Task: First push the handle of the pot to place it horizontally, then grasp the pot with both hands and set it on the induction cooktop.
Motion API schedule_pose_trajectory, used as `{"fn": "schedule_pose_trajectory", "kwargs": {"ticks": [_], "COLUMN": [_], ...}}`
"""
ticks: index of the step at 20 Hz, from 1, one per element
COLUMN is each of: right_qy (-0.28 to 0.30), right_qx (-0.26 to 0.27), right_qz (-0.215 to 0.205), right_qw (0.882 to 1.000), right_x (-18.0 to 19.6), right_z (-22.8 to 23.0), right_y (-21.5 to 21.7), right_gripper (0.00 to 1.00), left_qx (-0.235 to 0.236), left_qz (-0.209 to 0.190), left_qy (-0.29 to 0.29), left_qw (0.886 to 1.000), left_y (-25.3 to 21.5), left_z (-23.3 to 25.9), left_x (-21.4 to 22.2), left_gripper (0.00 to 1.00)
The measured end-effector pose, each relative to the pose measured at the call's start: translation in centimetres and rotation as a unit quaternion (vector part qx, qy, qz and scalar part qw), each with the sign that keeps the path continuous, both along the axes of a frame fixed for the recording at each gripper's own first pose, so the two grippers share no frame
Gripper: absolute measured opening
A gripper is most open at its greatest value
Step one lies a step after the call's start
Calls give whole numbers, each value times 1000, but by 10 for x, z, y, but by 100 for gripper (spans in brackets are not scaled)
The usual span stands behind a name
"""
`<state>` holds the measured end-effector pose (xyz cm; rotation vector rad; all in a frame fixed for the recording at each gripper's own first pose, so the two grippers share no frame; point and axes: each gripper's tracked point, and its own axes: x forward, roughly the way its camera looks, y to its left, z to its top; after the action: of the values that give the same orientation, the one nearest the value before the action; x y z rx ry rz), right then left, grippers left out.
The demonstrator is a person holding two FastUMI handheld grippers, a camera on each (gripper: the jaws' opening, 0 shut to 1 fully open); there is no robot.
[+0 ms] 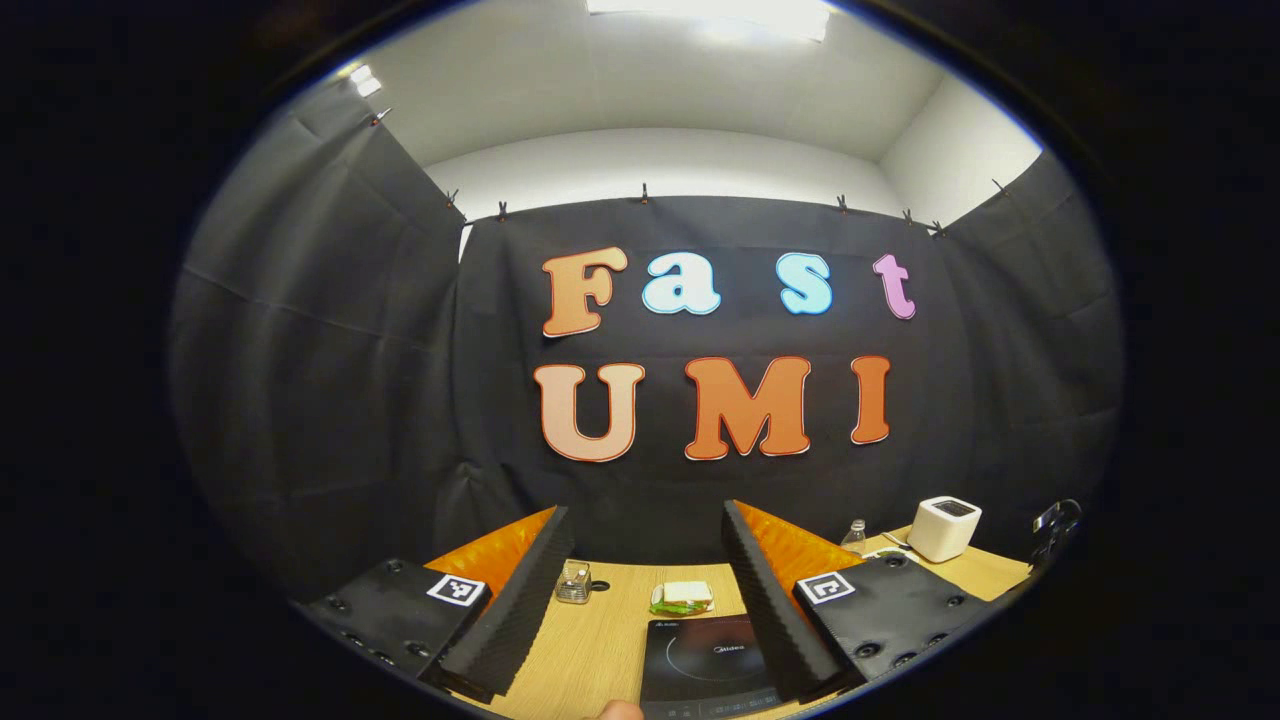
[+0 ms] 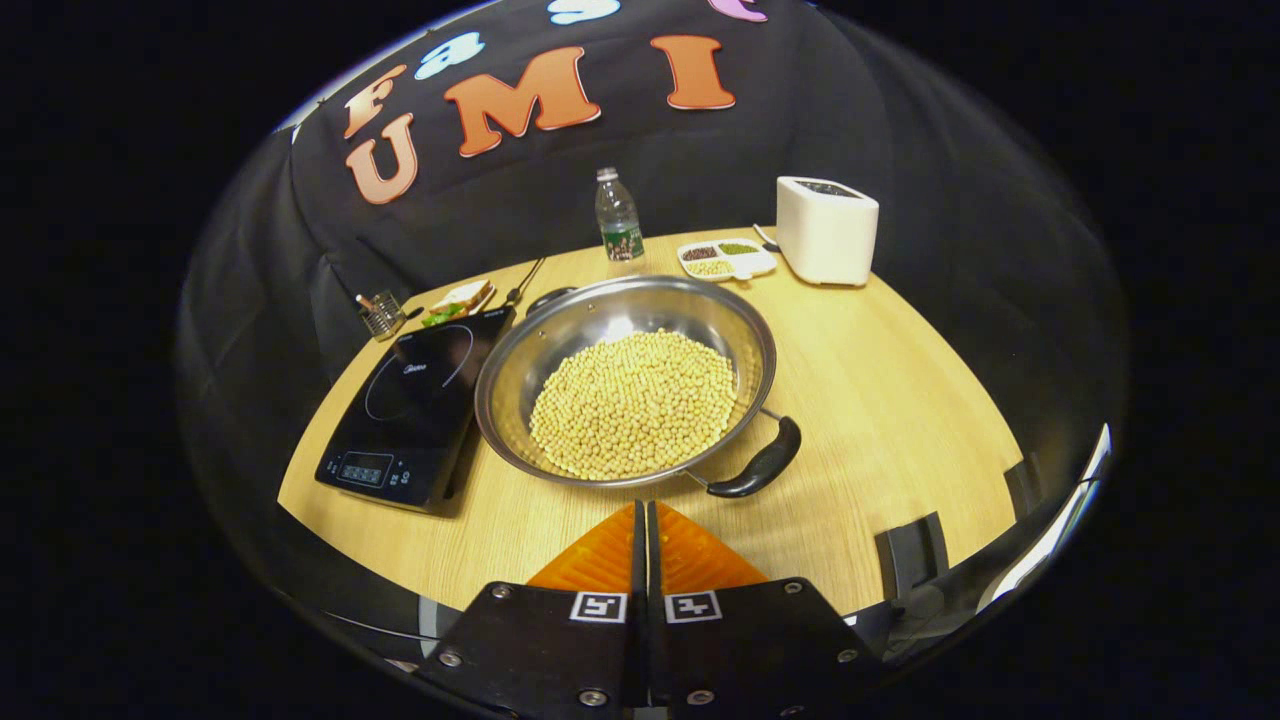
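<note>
Steel pot point(image 2: 625, 395), mid-frame, brims with beans; closed empty right gripper point(image 2: 645, 535) pushing its handle point(image 2: 760, 465) hard could spill them; left gripper point(image 1: 640, 600) gapes empty.

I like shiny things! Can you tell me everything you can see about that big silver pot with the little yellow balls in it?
The pot is a wide, shallow, shiny bowl-shaped pan that looks like steel. A heap of small yellow beans fills its bottom. It has two black handles: one sticks out on the near right, another peeks over the far rim. It sits upright on the wooden table, right beside the black induction cooktop, not on it. No fingers touch it.
</note>
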<state>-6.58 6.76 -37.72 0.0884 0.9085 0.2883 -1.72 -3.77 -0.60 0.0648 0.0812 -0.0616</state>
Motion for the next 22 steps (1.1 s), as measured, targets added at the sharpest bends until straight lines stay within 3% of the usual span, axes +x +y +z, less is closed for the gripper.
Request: {"fn": "schedule_pose_trajectory", "kwargs": {"ticks": [8,15,22], "right_qy": [43,41,59], "right_qx": [-17,-25,27], "right_qz": [-5,-55,-103], "right_qw": [999,997,993], "right_x": [10,37,51], "right_z": [-39,-52,-58], "right_y": [2,-24,-32], "right_gripper": [0,0,0], "left_qx": [2,-2,2], "left_qz": [-2,5,4], "left_qy": [8,13,11], "left_qw": [1000,1000,1000], "left_y": [-4,2,0], "left_z": [-10,-17,-15], "left_x": [7,12,9], "left_gripper": [99,97,98]}}
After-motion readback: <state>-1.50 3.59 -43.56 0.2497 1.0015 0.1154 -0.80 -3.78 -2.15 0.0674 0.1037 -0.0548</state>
